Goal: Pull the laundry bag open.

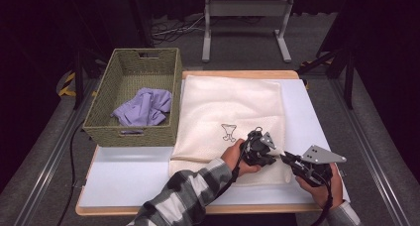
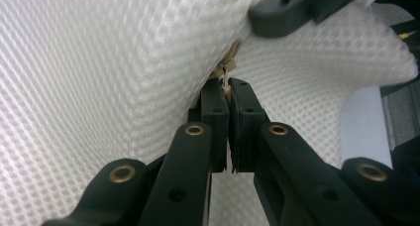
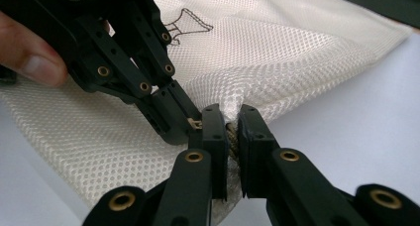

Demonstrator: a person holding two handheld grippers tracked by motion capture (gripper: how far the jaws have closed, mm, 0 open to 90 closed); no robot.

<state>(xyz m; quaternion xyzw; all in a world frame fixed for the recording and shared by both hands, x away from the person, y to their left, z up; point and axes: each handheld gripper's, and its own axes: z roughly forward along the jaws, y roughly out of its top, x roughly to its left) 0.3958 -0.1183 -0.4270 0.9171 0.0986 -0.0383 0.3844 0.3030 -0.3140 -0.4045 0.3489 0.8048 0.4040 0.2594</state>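
Two grippers meet at the near edge of the mesh laundry bag [image 1: 233, 112] on the surface. The left gripper [image 2: 227, 94] pinches the zipper pull [image 2: 226, 82]; the right gripper [image 3: 233, 129] clamps the mesh beside it. Next move, I judge: draw the pull along the zipper to open the bag.

A lab-like recording room: black curtains beyond the worktop [image 1: 124, 179], loose cables [image 1: 173, 30] on grey floor, bare metal stand [image 1: 245, 10].

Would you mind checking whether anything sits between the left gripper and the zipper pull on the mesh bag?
Nothing visible does: the left gripper is shut on the zipper pull of the white mesh bag.
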